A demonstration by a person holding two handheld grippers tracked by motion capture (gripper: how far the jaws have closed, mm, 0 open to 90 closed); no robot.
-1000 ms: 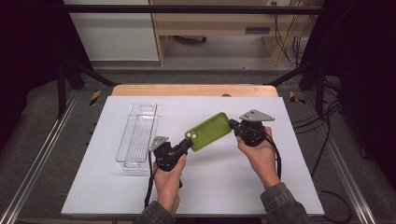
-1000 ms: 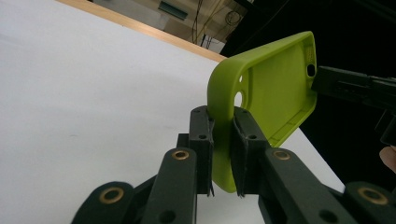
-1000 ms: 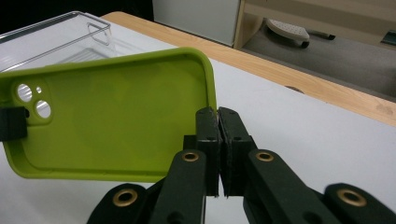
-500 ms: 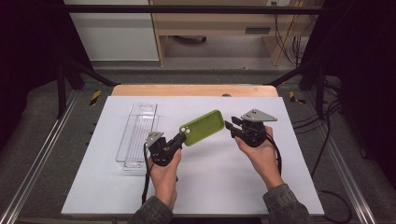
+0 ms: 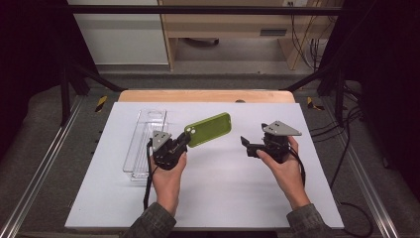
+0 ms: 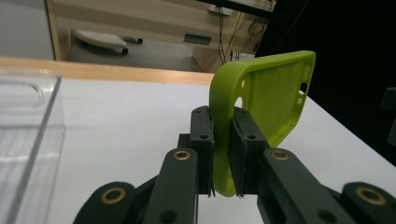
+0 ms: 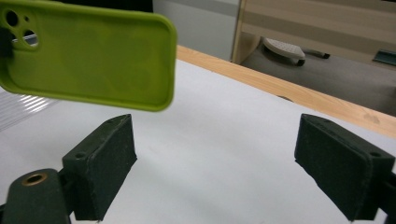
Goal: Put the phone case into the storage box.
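One clear tray (image 5: 145,144) beside green case (image 5: 208,130).

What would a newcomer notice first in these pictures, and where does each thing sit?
The bright green phone case stands out, held off the white table near its middle, pinched at one end by the left gripper. To its right, the right gripper is open and holds nothing. A clear tray lies at the left.
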